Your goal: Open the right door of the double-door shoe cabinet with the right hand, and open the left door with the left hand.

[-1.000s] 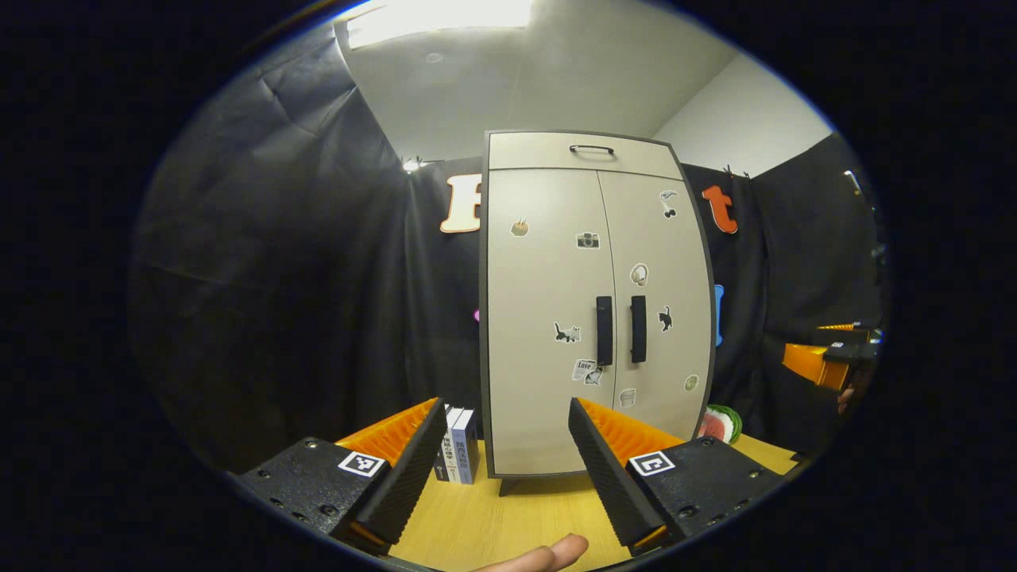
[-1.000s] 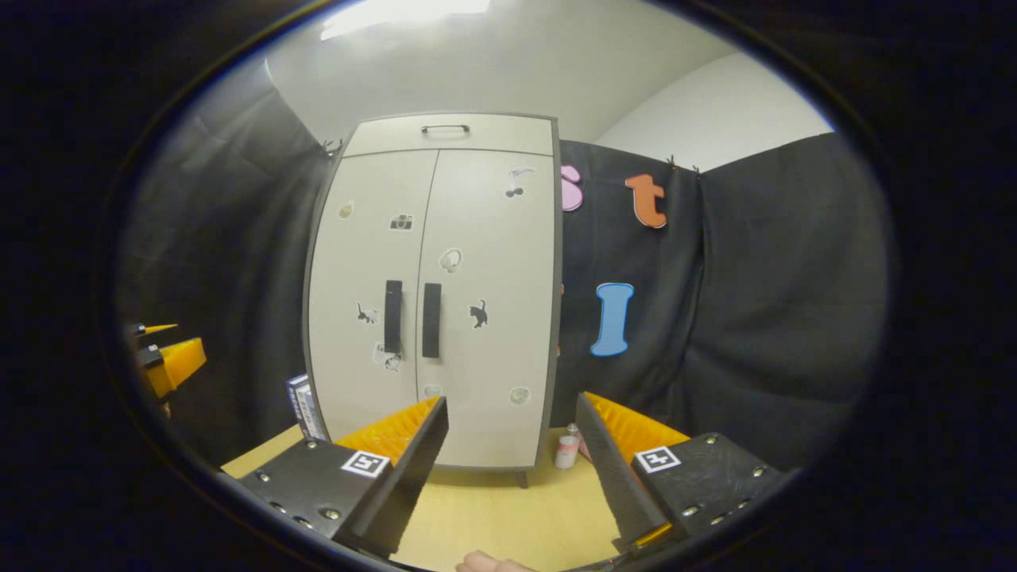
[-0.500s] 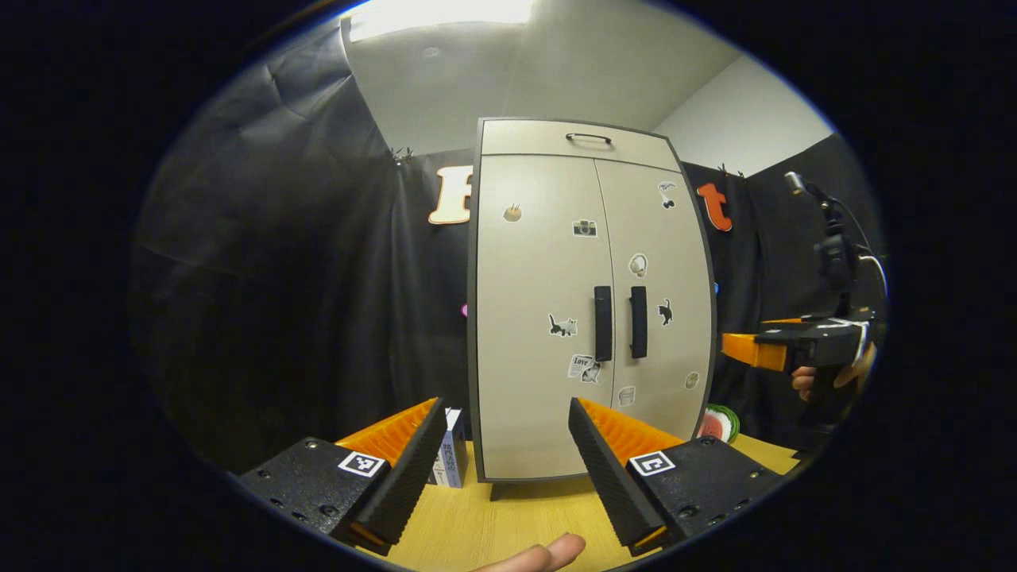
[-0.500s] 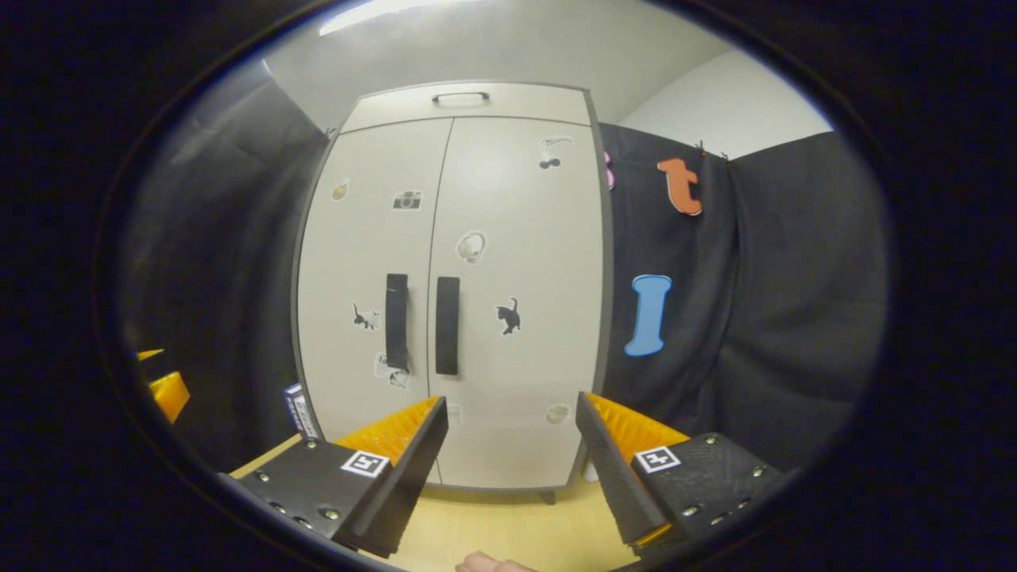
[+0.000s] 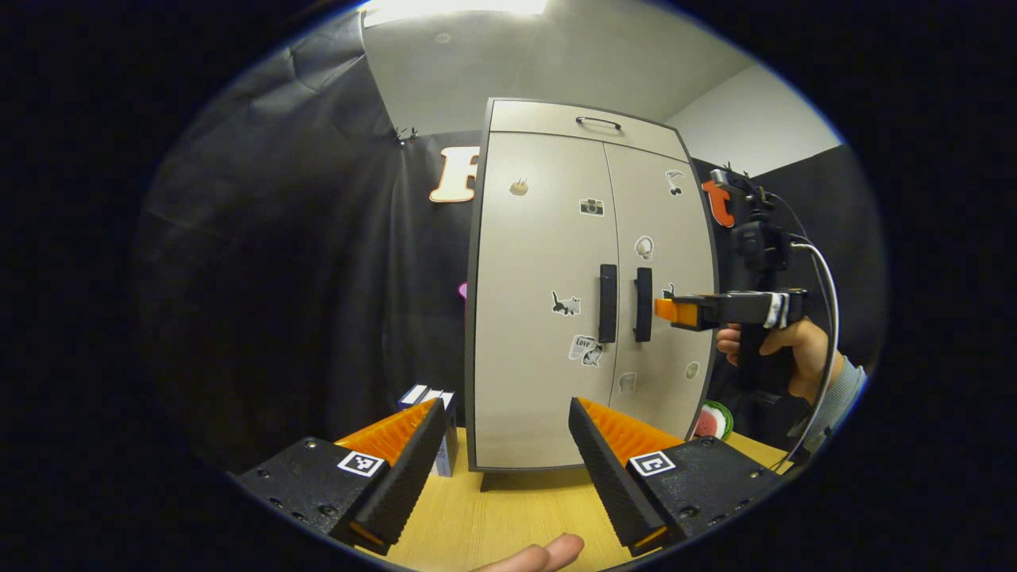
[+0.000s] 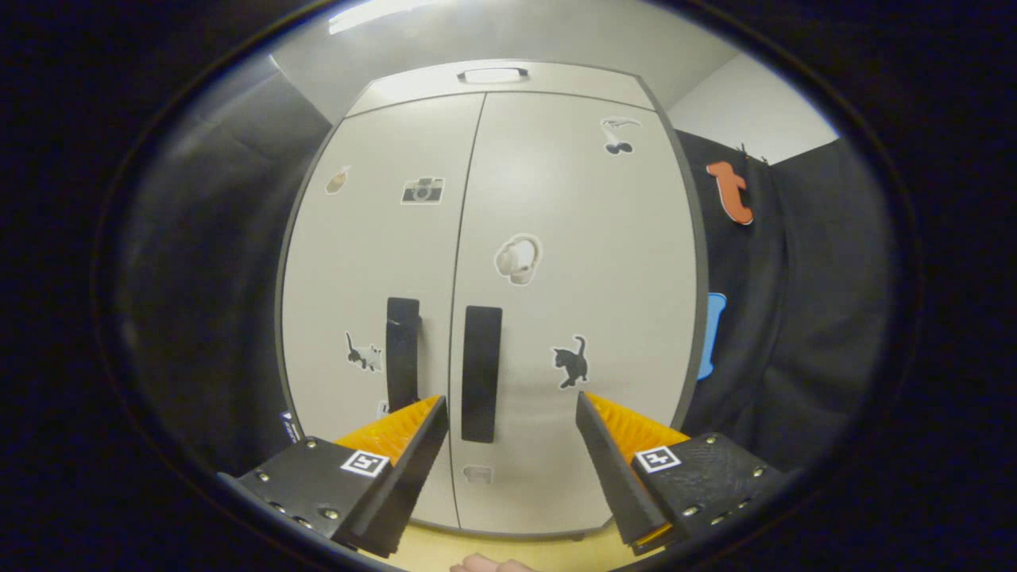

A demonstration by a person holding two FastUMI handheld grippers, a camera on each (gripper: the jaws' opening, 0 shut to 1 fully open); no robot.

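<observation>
The beige double-door shoe cabinet [image 5: 548,262] stands on the table with both doors shut. Its two dark vertical handles sit side by side at the middle seam: the left door handle [image 5: 608,303] and the right door handle [image 5: 643,304]. In the left gripper view, my left gripper [image 5: 504,457] is open, well short of the cabinet. My right gripper [image 5: 666,310], held by a hand [image 5: 767,345], points at the right door just beside its handle. In the right gripper view, my right gripper [image 6: 512,461] is open close to the right door [image 6: 580,262], with the right door handle [image 6: 481,373] just above its left finger.
A drawer with a handle [image 5: 598,122] tops the cabinet. Books [image 5: 435,425] stand on the wooden table [image 5: 508,524] left of the cabinet. A watermelon-patterned item [image 5: 715,421] lies at its right. Black cloth walls surround it. A cable [image 5: 826,318] hangs from the right gripper.
The right gripper has moved forward to the cabinet, up to the right door handle. The left gripper view has shifted only slightly. Both doors stay shut.
</observation>
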